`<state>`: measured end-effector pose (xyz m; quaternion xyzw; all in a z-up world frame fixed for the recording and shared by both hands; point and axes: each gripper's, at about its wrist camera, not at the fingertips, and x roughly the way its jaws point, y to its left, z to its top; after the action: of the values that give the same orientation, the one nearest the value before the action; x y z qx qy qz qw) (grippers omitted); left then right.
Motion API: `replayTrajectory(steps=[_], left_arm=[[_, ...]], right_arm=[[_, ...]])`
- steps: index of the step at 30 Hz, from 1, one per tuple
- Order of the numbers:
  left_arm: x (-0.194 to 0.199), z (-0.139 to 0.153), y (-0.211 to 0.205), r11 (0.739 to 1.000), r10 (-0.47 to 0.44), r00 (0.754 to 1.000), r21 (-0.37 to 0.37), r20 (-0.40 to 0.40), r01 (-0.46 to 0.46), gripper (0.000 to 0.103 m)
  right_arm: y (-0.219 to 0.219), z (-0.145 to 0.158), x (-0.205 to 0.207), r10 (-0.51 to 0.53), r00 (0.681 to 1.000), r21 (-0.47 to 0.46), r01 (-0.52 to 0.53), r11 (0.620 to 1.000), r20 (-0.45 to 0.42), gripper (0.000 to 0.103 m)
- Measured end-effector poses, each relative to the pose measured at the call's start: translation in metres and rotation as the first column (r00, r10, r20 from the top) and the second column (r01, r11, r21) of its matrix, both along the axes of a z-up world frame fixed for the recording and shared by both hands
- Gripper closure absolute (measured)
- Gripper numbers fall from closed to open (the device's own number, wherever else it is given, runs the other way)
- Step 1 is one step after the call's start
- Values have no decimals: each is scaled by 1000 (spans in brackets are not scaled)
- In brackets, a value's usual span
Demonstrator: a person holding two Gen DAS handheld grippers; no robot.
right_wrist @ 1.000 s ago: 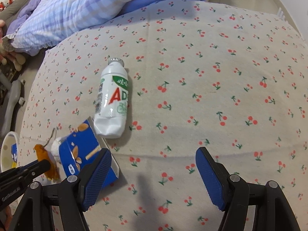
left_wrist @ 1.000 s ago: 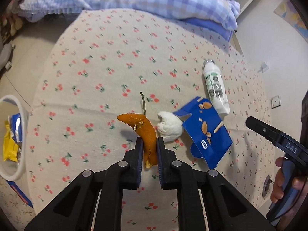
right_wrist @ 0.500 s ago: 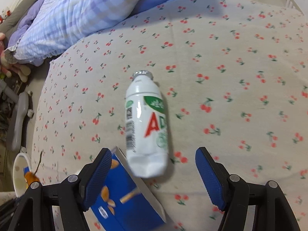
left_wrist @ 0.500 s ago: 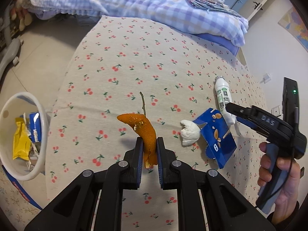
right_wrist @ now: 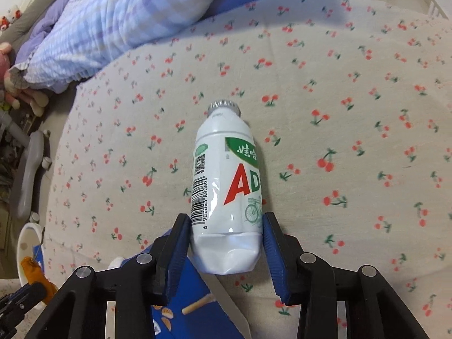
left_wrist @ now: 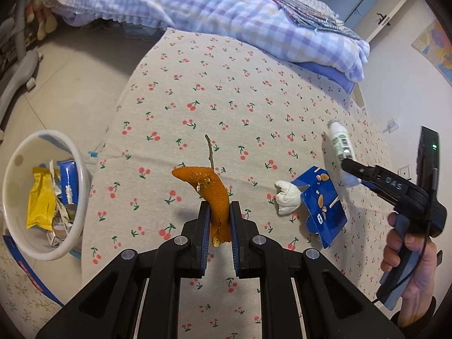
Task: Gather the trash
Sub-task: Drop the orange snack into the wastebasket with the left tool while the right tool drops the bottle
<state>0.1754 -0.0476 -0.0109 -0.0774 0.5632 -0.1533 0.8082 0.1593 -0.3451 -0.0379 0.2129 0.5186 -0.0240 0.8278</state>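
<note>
My left gripper is shut on a curled orange peel, held above the cherry-print bed cover. A white milk bottle lies on the cover, cap pointing away. My right gripper straddles the bottle's crumpled base, jaws closing, with both blue pads against its sides. In the left wrist view the right gripper reaches onto the bottle, held by a person's hand. A blue snack box and a white tissue wad lie beside it.
A white bin with wrappers in it stands on the floor off the bed's left edge. A thin twig lies on the cover behind the peel. Checked purple bedding is piled at the far end.
The left gripper carried the peel up and back, toward the bin side. The right gripper moved over the bottle, and its jaws narrowed from wide apart to against the bottle's base.
</note>
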Motion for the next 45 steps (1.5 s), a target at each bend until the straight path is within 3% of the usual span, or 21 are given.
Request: replayTrajectory(steps=[7, 16, 26, 35, 45], left_arm=[[-6, 5, 10, 1000, 15, 1000, -6, 17, -15, 89], [-12, 9, 36, 998, 56, 998, -2, 39, -56, 89], [-16, 15, 101, 987, 160, 985, -13, 58, -159, 89], [-14, 11, 177, 959, 282, 957, -27, 65, -281, 89], [-2, -11, 224, 937, 346, 937, 33, 43, -347, 88]], right_arm=[[15, 36, -20, 48, 996, -11, -48, 999, 74, 58], [56, 60, -35, 140, 982, -17, -139, 990, 124, 58], [113, 69, -30, 239, 959, -27, -237, 971, 151, 58], [167, 63, -23, 326, 934, -39, -324, 945, 144, 58], [195, 54, -20, 373, 919, -46, -370, 928, 126, 58]])
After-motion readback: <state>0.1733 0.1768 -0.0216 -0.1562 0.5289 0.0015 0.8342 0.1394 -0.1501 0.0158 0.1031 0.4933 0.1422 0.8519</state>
